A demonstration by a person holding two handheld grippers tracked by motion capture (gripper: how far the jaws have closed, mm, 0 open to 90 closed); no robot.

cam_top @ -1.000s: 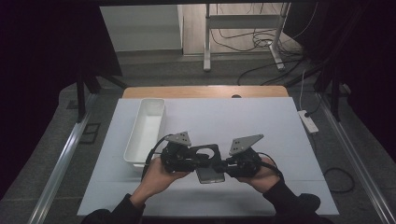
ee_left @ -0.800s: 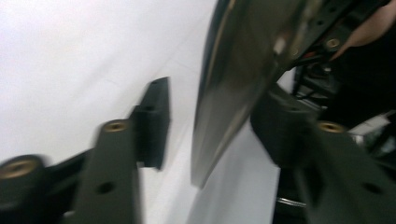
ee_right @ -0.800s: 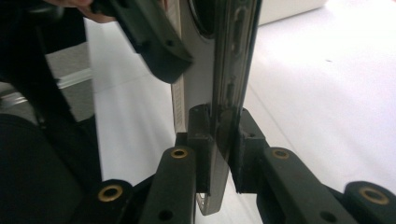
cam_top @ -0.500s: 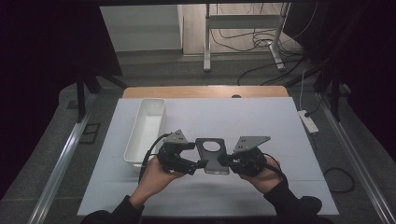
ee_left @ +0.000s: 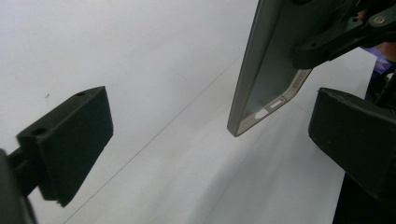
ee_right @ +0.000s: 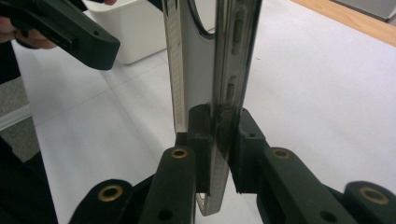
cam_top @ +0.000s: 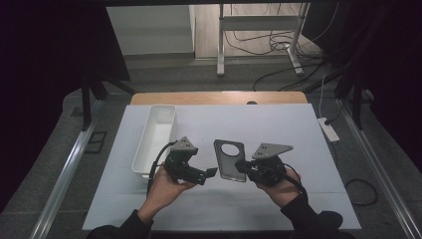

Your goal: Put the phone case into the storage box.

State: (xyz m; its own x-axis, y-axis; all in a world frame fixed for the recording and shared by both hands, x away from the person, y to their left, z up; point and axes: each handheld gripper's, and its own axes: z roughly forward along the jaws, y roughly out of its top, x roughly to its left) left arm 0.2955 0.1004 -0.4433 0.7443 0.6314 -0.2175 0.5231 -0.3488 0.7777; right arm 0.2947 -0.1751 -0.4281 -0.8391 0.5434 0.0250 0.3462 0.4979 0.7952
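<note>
A grey phone case (cam_top: 229,159) with a round camera hole is held above the white table (cam_top: 288,124). My right gripper (cam_top: 242,167) is shut on its right edge; in the right gripper view the case (ee_right: 210,56) stands upright, pinched between the jaws of my right gripper (ee_right: 217,149). My left gripper (cam_top: 212,172) is just left of the case and open. In the left gripper view the case (ee_left: 261,79) hangs in the gap of my left gripper (ee_left: 215,140), touching neither jaw.
A long white tray (cam_top: 155,139) lies at the table's left side, close to the left hand; the tray (ee_right: 126,28) also appears behind the left gripper (ee_right: 60,28). A wooden edge (cam_top: 219,97) runs along the far side. A power strip (cam_top: 330,129) lies off the right edge.
The case has moved away from the front edge, held by the right gripper. The left gripper has come apart from it and now stands open beside it.
</note>
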